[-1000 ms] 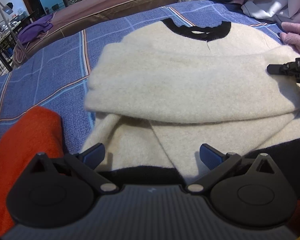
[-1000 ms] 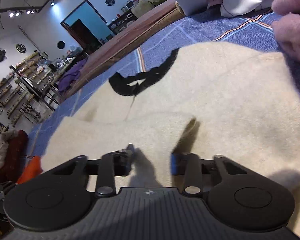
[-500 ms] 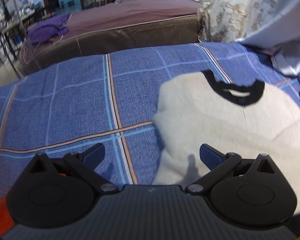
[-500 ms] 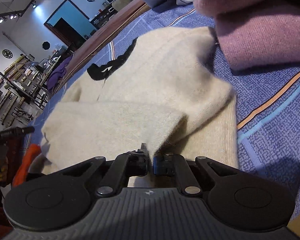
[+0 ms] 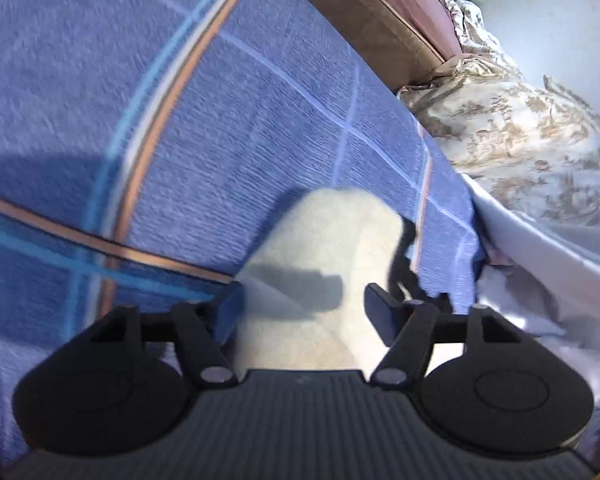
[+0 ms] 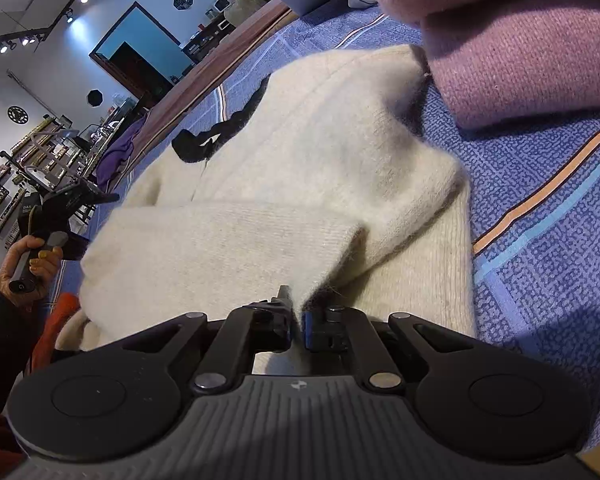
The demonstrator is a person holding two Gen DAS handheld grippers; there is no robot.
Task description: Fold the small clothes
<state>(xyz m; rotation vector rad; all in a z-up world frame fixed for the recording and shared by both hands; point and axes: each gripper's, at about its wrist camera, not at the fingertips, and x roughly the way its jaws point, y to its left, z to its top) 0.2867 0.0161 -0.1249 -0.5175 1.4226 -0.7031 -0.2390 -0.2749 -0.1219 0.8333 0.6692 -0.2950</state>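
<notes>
Right wrist view: the right gripper (image 6: 298, 326) is clenched on a fold of one cream sweater (image 6: 300, 184) lying on the blue plaid bedspread (image 6: 540, 208). Between the closing jaws of the left gripper (image 5: 302, 312) lies the sweater's edge, not yet pressed. One pink sweater (image 6: 520, 44) lies just beside.

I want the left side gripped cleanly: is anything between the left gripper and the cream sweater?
Nothing visible. The cream sweater edge already lies between the closing jaws of the left gripper, with only the blue bedspread around it.

We see a white wall (image 6: 52, 64) under bright spotlights (image 6: 10, 44), a teal doorway (image 6: 140, 36), and crowded shelves (image 6: 4, 196) at left.
</notes>
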